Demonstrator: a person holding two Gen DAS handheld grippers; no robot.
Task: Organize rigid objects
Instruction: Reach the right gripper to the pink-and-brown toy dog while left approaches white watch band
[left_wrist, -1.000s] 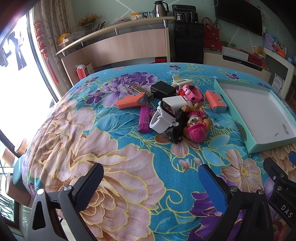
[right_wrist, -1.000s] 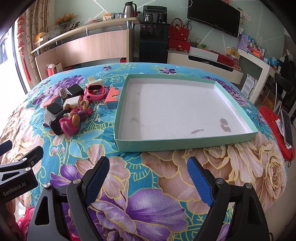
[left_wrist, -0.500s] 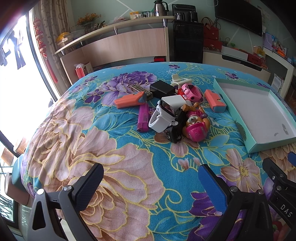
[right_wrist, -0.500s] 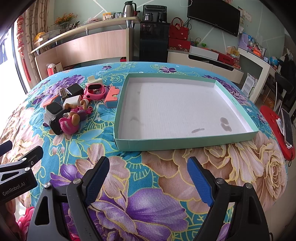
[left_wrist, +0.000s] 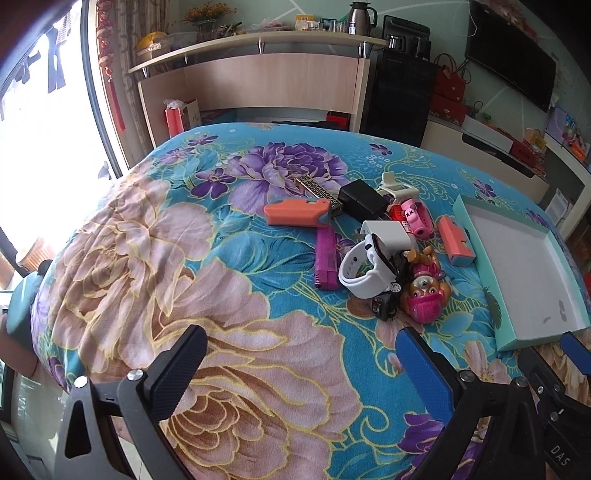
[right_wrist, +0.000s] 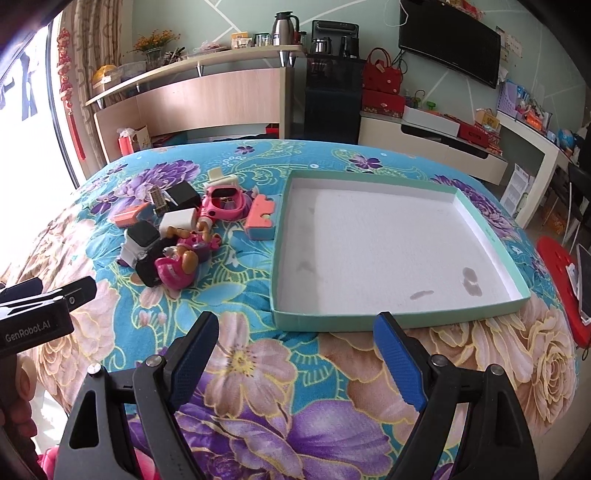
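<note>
A pile of small rigid things lies on the floral bedspread: a white smartwatch (left_wrist: 364, 269), a pink pup toy (left_wrist: 424, 295), a pink bar (left_wrist: 325, 258), an orange case (left_wrist: 295, 214), a black box (left_wrist: 360, 201), a pink toy camera (right_wrist: 223, 201) and an orange block (right_wrist: 260, 218). An empty teal-rimmed tray (right_wrist: 354, 317) lies to their right. My left gripper (left_wrist: 299, 365) is open and empty, short of the pile. My right gripper (right_wrist: 295, 347) is open and empty at the tray's near rim.
The bed's near edge is just below both grippers. A wooden shelf unit (left_wrist: 258, 85) and black cabinet (right_wrist: 332, 107) stand beyond the bed. A red stool with a phone (right_wrist: 565, 280) stands at the right. The left gripper's body (right_wrist: 37, 317) shows at the right wrist view's left edge.
Both grippers have stayed open and nearly still; the left view has shifted only slightly. Nothing on the bed has moved.
</note>
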